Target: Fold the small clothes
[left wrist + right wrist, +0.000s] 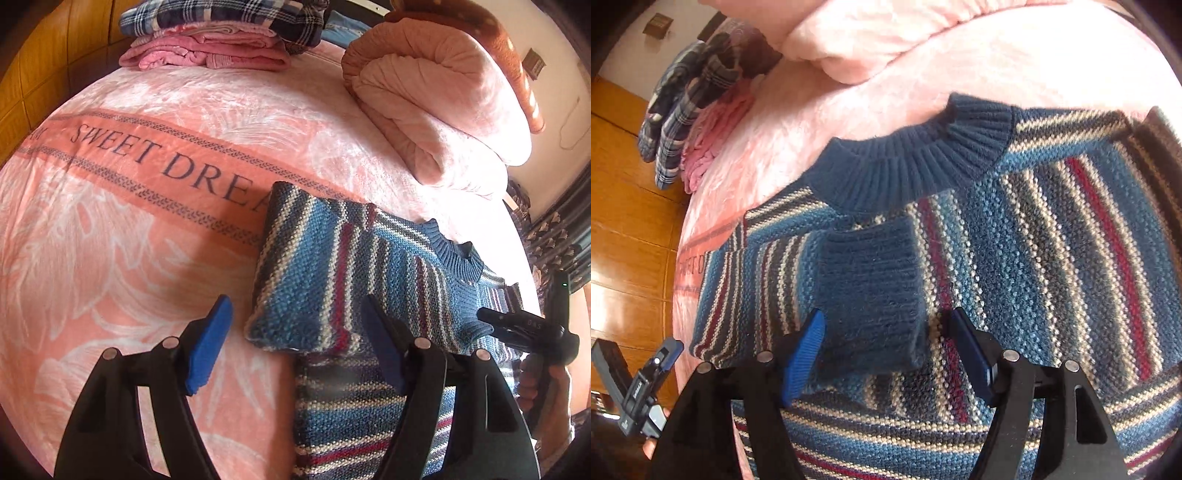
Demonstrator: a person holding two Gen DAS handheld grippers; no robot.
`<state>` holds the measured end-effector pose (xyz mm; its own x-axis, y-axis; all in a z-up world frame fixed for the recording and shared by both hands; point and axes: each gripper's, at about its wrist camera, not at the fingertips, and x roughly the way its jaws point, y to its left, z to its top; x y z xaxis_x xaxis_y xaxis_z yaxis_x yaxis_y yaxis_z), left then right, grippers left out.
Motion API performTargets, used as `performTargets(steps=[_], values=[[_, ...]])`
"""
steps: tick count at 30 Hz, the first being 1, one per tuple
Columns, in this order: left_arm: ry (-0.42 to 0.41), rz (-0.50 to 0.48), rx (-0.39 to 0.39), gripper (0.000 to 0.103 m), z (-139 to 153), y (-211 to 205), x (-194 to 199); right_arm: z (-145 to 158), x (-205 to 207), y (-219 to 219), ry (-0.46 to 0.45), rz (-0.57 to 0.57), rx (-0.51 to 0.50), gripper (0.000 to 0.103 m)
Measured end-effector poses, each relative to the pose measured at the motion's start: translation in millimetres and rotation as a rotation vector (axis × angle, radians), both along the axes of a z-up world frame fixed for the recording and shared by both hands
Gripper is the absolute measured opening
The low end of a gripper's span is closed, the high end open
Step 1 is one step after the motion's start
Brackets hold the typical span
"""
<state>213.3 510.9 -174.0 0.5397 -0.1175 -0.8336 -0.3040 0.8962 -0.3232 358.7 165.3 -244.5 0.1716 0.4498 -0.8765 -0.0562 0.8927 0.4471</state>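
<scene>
A small striped knit sweater (332,273) in blue, white and red lies on the pink bed cover (147,184), with its left sleeve folded across the body. My left gripper (295,343) hovers open over the folded edge, holding nothing. In the right wrist view the same sweater (1052,240) fills the frame, its ribbed blue collar (916,162) at the top and a ribbed blue cuff (871,291) lying on the chest. My right gripper (886,354) is open with the cuff's lower end between its blue fingers, not pinched.
A stack of folded pink and plaid clothes (221,40) sits at the far end of the bed. A rolled pink quilt (436,99) lies at the back right. Wooden floor (628,221) borders the bed. The other gripper (646,398) and a hand show at lower left.
</scene>
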Motion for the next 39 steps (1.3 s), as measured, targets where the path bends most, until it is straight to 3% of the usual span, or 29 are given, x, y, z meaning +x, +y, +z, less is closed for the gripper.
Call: performTargets(steps=[1,2,5,6,10,16,19,23,26,30,34,37,39], values=[[0.0,0.0,0.0,0.072,0,-1,0,-1,1,0,0.0,-0.004,-0.008,0.066],[0.002,0.0,0.002,0.072,0,-3,0,1,2,2,-0.016,0.002,-0.024,0.049],[0.011,-0.001,0.011,0.072,-1,-5,-1,14,1,13,-0.065,0.078,-0.034,0.015],[0.015,-0.002,0.016,0.072,-1,-5,0,20,-1,13,-0.084,0.098,-0.008,0.013],[0.01,0.014,0.018,0.072,2,-2,0,60,-10,-5,-0.207,0.097,0.022,0.012],[0.017,-0.014,0.049,0.072,2,-21,15,94,-9,-50,-0.332,0.025,-0.09,0.012],[0.056,-0.041,0.097,0.072,-11,-38,27,78,-2,-65,-0.293,-0.003,-0.13,0.012],[0.154,-0.073,0.162,0.072,-43,-52,38,32,3,-70,-0.191,0.006,-0.231,0.014],[0.214,-0.092,0.161,0.072,-65,-52,41,13,-1,-73,-0.159,0.015,-0.298,0.028],[0.18,-0.054,0.102,0.072,-55,-41,34,36,-13,-82,-0.213,-0.003,-0.273,0.028],[0.063,-0.072,0.065,0.079,-23,-57,26,70,-23,-81,-0.319,0.006,-0.175,0.031],[0.052,-0.134,0.058,0.08,-20,-80,30,62,-25,-68,-0.278,0.069,-0.14,0.031],[0.062,-0.172,0.076,0.08,-27,-94,33,46,-26,-63,-0.246,0.083,-0.177,0.031]])
